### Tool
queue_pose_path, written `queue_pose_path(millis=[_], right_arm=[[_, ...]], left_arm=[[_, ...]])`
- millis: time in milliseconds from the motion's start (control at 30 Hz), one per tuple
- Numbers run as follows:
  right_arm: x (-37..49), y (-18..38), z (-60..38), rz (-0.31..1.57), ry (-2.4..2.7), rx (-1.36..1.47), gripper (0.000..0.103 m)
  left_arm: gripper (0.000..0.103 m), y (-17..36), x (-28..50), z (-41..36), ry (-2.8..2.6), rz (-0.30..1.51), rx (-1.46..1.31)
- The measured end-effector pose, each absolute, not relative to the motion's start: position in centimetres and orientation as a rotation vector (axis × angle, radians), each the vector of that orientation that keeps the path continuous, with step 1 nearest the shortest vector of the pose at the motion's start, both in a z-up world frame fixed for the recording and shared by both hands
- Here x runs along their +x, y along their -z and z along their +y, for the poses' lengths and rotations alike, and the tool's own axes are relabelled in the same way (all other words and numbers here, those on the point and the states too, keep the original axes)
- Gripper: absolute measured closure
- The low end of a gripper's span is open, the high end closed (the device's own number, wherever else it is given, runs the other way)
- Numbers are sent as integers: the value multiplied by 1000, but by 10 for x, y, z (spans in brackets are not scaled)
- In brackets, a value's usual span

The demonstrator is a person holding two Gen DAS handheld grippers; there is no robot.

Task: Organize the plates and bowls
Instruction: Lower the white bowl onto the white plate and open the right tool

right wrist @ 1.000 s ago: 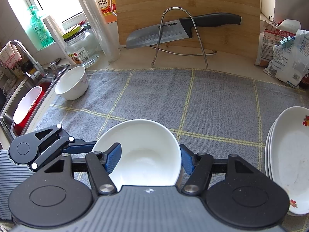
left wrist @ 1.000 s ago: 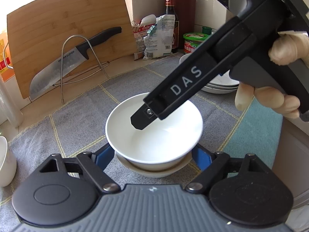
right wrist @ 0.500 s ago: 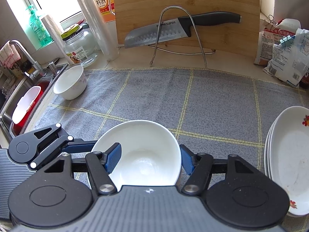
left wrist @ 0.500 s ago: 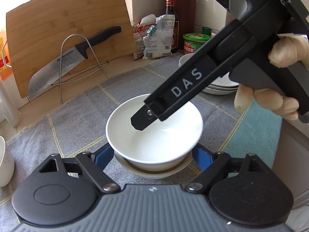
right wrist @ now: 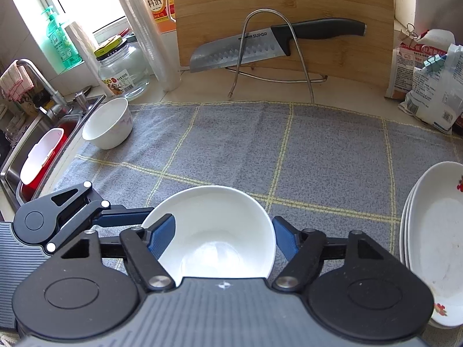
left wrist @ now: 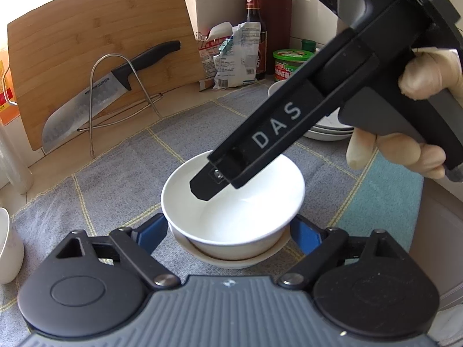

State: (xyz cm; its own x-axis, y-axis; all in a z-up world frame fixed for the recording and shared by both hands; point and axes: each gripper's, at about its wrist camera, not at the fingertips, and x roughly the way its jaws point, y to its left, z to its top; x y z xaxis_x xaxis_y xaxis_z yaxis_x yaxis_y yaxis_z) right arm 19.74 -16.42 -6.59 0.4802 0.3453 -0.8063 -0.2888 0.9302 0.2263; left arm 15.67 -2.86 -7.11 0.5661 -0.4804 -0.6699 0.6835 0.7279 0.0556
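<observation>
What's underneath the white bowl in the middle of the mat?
The white bowl sits nested in a second bowl; only that one's rim shows. Its inside and the mat beneath are covered.

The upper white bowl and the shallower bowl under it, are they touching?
Touching. The left wrist view shows the upper white bowl nested in the shallower bowl, whose rim wraps its base without a gap.

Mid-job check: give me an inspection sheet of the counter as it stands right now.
Surface: grey checked mat over the counter.
Job's things: white bowl nested in a second bowl; spare bowl near the sink; plate stack at the mat's right edge.
Clutter: knife on a wire rack, cutting board, glass jar, food bags.
Grippers: left gripper open around the nested bowls; right gripper open, one finger inside the bowl.
Cables: nothing seen.
Surroundings: sink, window.
</observation>
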Motion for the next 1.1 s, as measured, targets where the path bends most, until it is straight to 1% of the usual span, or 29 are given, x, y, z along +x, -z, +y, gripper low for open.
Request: queue_pose_path(millis=[67,133,233,367,500,833,1100], right_arm=[[196,65,-163,991,-383,50,11],[193,63,-163,977,-377,40,8],[192,63,-166,976,-371,45,7],[191,61,-172,966,-348,60,7],[189,55,-177,940,-335,84,7],[186,52,-174,919,-330,81,7],[183,55,-172,922,-323,75,7]], left_arm=[[11,68,155,-26,700,669,324],[10,64,155,-22,707,665,312],[10,58,152,-18,715,658,305],[5,48,148,-11,727,629,266],[5,43,152,-7,676,593,215],[5,60,156,-4,626,638,200],[5,61,154,0,606,640,191]])
